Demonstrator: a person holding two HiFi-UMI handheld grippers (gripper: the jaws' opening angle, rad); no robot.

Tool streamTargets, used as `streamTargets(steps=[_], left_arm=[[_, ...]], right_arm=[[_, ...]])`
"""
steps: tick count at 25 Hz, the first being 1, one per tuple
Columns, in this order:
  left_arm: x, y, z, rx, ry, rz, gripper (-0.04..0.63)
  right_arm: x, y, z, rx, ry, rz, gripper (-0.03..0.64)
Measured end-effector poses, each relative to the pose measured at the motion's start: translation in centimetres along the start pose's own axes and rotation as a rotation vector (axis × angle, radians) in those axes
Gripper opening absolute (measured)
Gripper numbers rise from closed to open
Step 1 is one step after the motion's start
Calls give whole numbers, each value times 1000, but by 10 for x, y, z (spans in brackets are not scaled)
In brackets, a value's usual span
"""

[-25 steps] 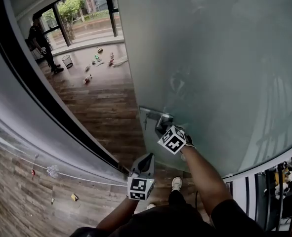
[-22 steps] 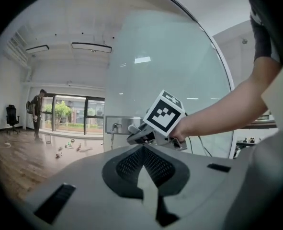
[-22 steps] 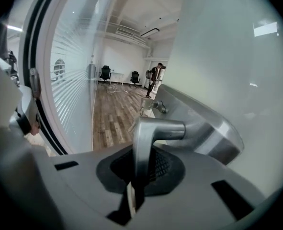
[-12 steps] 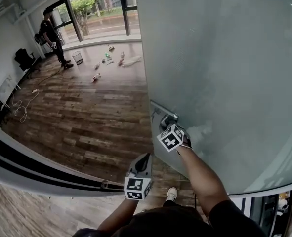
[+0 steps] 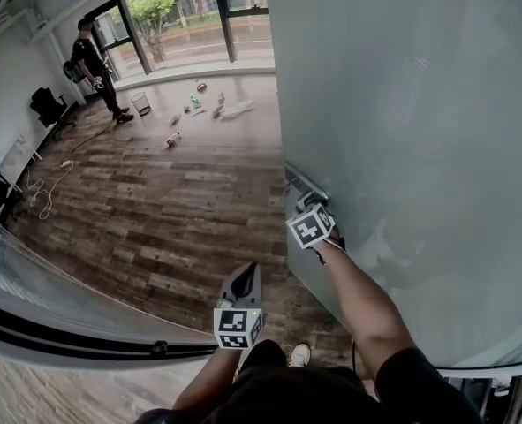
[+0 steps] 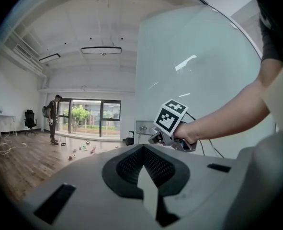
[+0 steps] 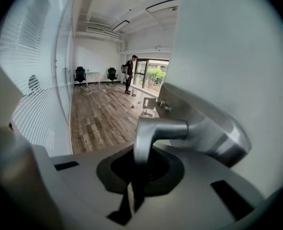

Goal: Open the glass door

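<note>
Noted small mesh bin (image 5: 140, 102) on the wood floor (image 5: 181, 210) by the far window; contents too small to tell. Small loose items (image 5: 199, 104) scattered on the planks near it. Found frosted glass door (image 5: 402, 104) filling the right side, smooth, pale green, its free edge over the planks. Found right gripper (image 5: 308, 205) clamped on the brushed-metal lever handle (image 7: 155, 128), bent at a right angle off a rounded plate (image 7: 203, 128). Saw left gripper (image 5: 243, 279) held low, jaws together, nothing between.
</note>
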State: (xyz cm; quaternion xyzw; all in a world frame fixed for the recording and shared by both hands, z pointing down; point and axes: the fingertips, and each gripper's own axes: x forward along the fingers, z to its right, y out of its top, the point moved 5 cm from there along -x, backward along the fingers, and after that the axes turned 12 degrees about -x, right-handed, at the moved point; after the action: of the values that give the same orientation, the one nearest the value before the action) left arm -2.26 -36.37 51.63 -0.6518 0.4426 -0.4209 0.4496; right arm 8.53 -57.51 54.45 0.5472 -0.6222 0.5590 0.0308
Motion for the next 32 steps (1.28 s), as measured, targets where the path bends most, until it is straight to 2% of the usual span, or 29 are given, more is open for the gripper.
streamTargets(steps=[7, 12, 17, 21, 32], left_arm=[[52, 0, 3, 1, 2, -30, 2], [99, -1, 0, -7, -20, -50, 2], [149, 6, 3, -27, -74, -66, 2], [175, -2, 0, -41, -109, -87, 2], [255, 1, -19, -35, -126, -141, 2]], right_arm=[[22, -25, 84, 72, -45, -27, 15], [39, -47, 141, 129, -69, -41, 15], [46, -69, 205, 183, -110, -51, 15], [47, -92, 235, 242, -99, -44, 15], [46, -142, 340, 326, -211, -82, 15]])
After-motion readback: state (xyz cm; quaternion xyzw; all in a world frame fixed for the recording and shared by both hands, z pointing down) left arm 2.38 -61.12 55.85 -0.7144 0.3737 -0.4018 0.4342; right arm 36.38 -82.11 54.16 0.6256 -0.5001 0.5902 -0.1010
